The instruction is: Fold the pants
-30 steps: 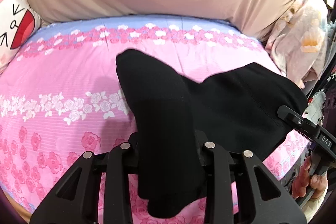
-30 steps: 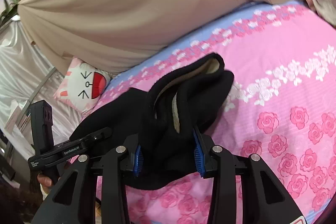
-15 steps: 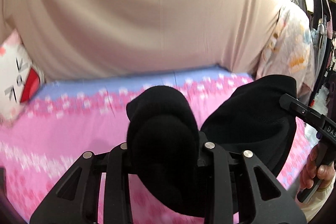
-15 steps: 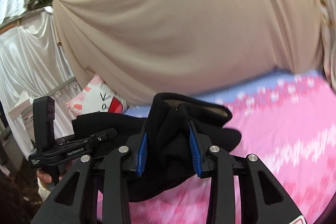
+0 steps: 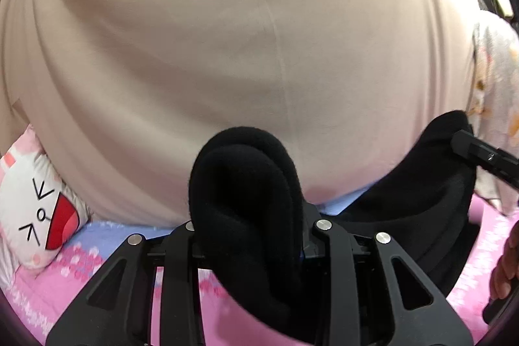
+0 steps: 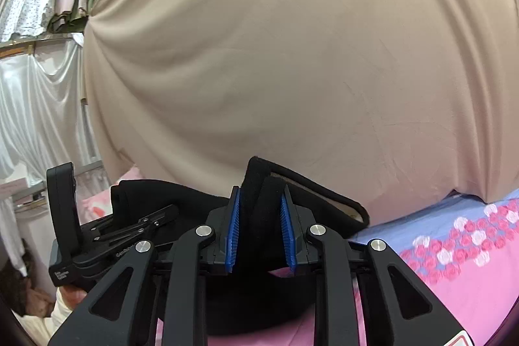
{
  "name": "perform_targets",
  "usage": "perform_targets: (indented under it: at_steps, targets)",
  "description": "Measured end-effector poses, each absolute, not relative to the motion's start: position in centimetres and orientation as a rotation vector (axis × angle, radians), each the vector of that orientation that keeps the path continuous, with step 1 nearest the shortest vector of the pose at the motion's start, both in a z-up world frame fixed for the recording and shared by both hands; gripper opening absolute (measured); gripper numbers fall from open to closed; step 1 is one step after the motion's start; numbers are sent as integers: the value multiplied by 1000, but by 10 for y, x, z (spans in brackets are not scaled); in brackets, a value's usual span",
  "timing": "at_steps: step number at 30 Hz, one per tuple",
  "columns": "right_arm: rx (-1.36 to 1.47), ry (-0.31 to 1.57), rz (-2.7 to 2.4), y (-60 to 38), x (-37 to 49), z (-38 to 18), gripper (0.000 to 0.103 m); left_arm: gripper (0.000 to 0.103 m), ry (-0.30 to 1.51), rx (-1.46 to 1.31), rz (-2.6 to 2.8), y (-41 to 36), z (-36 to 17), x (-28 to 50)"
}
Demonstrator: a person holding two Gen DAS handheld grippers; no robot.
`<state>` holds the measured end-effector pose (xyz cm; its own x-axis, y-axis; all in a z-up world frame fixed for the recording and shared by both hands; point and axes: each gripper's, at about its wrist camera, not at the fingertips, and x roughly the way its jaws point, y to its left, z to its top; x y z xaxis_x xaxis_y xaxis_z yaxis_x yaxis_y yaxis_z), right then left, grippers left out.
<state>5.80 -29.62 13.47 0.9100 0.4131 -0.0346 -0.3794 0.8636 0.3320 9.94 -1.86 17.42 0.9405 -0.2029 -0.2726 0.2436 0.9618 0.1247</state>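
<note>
Pink bedsheet [image 5: 48, 287] beneath gripper-clamped black pants [image 5: 246, 203].

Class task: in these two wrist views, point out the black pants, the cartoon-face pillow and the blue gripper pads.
black pants [image 5: 246, 200], left wrist view, on the bunched fold.
cartoon-face pillow [image 5: 39, 209], left wrist view, on its face.
blue gripper pads [image 6: 234, 232], right wrist view, on the left pad.

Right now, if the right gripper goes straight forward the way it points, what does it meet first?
Probably the beige curtain, which fills the view ahead beyond the bed. The right gripper already clamps the black pants, so those travel with it. How far the curtain hangs is unclear.
</note>
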Motion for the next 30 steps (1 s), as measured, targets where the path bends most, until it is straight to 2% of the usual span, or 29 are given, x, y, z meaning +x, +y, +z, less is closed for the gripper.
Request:
perform_targets:
  at_steps: [4, 5, 7, 8, 10, 12, 13, 19, 20, 21, 22, 23, 24, 25, 26, 27, 28, 30]
  targets:
    - [398, 246, 360, -312, 106, 91, 22, 34, 380, 177, -215, -29, 114, 154]
    - [445, 355, 346, -321, 122, 65, 27, 38, 459, 204, -191, -29, 88, 166]
    - [536, 554, 328, -333, 132, 21, 28, 42, 638, 250, -157, -15, 38, 174]
    - [569, 610, 336, -336, 127, 4, 28, 50, 699, 243, -155, -2, 21, 171]
    - [567, 684, 324, -342, 105, -24, 29, 52, 723, 213, -145, 26, 7, 156]
    - [546, 704, 296, -345, 86, -34, 42, 52, 706, 220, -75, 55, 8, 141]
    - [565, 705, 292, -348, 78, -38, 55, 52, 692, 212, -52, 62, 10, 136]
    - [681, 777, 483, -313, 79, -47, 58, 53, 710, 104, -60, 99, 24, 137]
    - [684, 805, 496, -305, 81, -50, 58, 66, 728, 62, -103, 99, 26, 137]
    - [680, 838, 501, -294, 86, -56, 58, 89, 763, -10, -175, 100, 26, 139]
    - [670, 874, 489, -284, 90, -64, 58, 96, 797, -67, -221, 103, 23, 141]
    - [667, 898, 477, -278, 93, -68, 55, 96, 813, -96, -228, 101, 21, 144]
    - [637, 891, 452, -271, 93, -70, 56, 96, 828, -107, -214, 98, 19, 149]
    - [607, 871, 453, -265, 91, -67, 50, 95, 832, -100, -194, 96, 15, 152]
    - [593, 879, 489, -256, 95, -67, 21, 94, 824, -88, -175, 94, 9, 158]
    - [569, 891, 480, -248, 100, -67, 20, 79, 825, -80, -145, 92, 5, 161]
    - [500, 881, 466, -242, 104, -59, 17, 73, 831, -94, -136, 93, 2, 163]
    - [346, 810, 431, -235, 102, -24, 15, 73, 844, -136, -172, 97, 6, 163]
